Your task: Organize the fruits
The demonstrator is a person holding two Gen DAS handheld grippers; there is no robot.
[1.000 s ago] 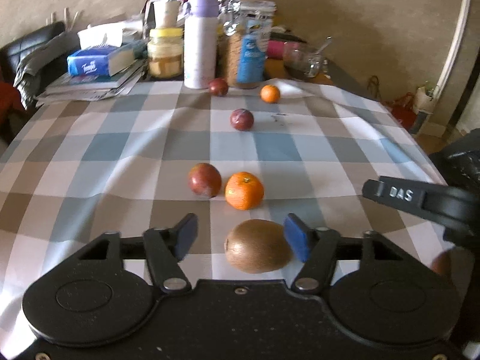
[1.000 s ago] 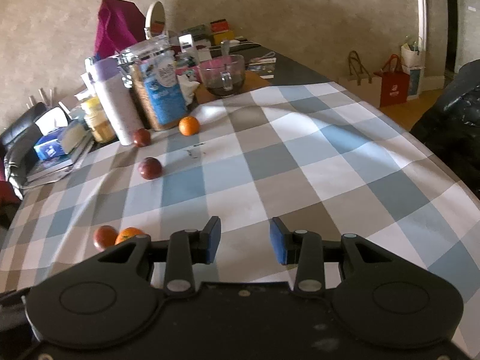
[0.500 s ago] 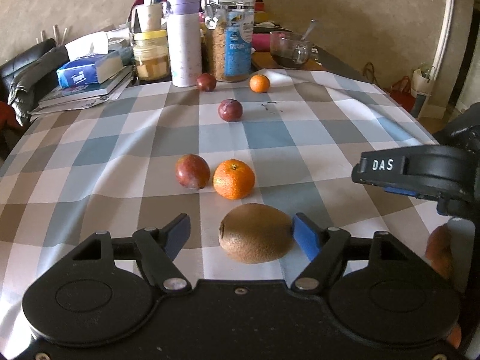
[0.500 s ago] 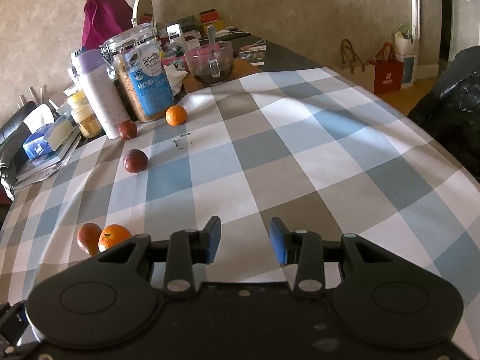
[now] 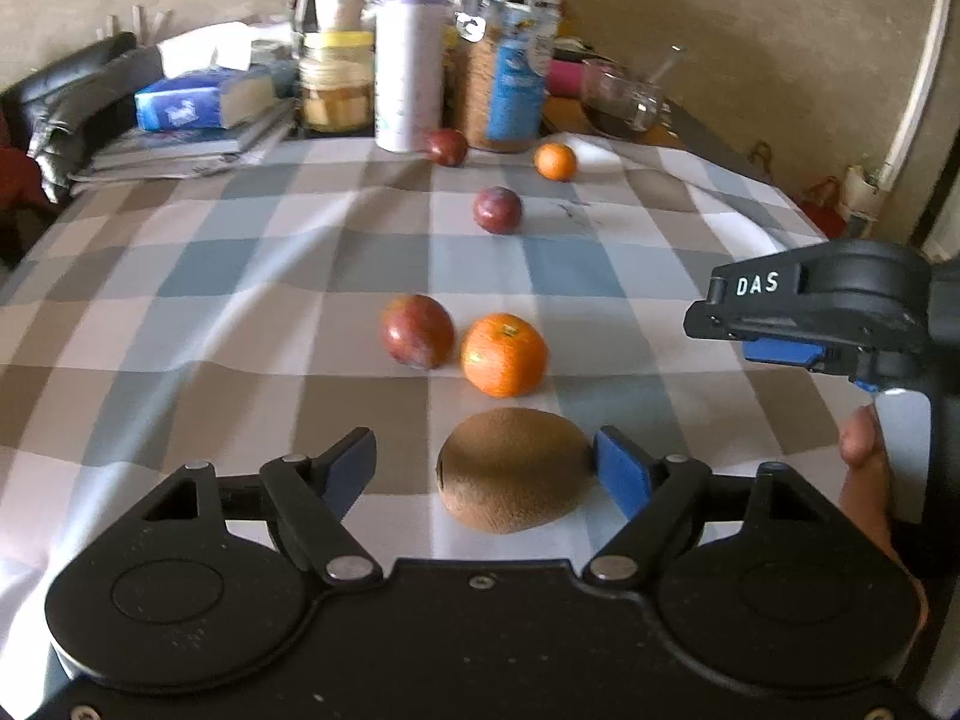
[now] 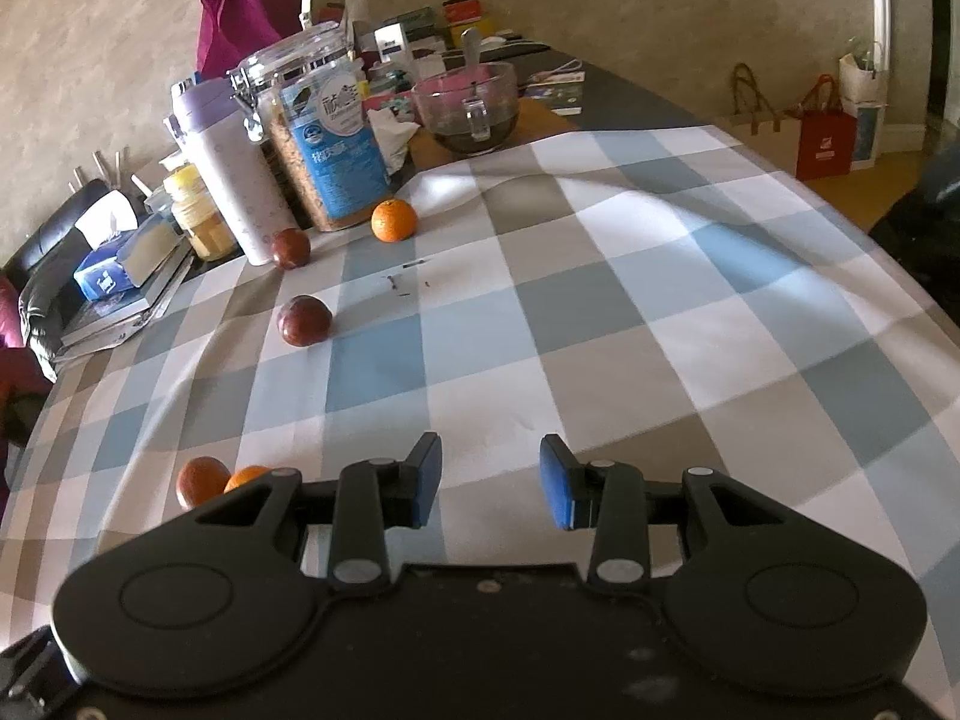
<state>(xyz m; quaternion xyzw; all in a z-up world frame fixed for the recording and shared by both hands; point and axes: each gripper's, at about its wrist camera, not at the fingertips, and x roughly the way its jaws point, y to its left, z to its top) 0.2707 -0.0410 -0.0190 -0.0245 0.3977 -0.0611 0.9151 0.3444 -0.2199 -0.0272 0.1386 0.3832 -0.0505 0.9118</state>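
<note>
The left gripper (image 5: 485,461) is pointing down at the table with its jaws opening; a brown kiwi (image 5: 513,469) is lying on the cloth between them, close against the right-hand pad, with a clear gap at the left-hand pad, so it is not being gripped. Just ahead of the kiwi, a large orange (image 5: 504,354) and a red fruit (image 5: 417,331) are sitting side by side, nearly touching. These three are forming a loose cluster, which suggests the gathering is partly done.

Farther ahead, a dark red fruit (image 5: 497,209) is sitting alone. Beyond it, another dark red fruit (image 5: 447,147) and a small orange (image 5: 555,161) are resting at the foot of the jars. By my judgement, these three are waiting to be collected.

The right gripper (image 6: 491,481) is hovering over bare cloth to the right of the left one, its jaws apart and holding nothing.

Everything is resting on a checked tablecloth (image 5: 180,312) in grey, blue and white, slightly rumpled. At the far edge are standing a white bottle (image 5: 408,60), a clip-top jar (image 5: 510,60) with a blue label, a yellow-lidded jar (image 5: 336,84), a tissue box (image 5: 198,102) on stacked books, and a glass bowl (image 6: 471,108). Behind is a beige wall, with paper shopping bags (image 6: 825,126) on the floor at far right.
</note>
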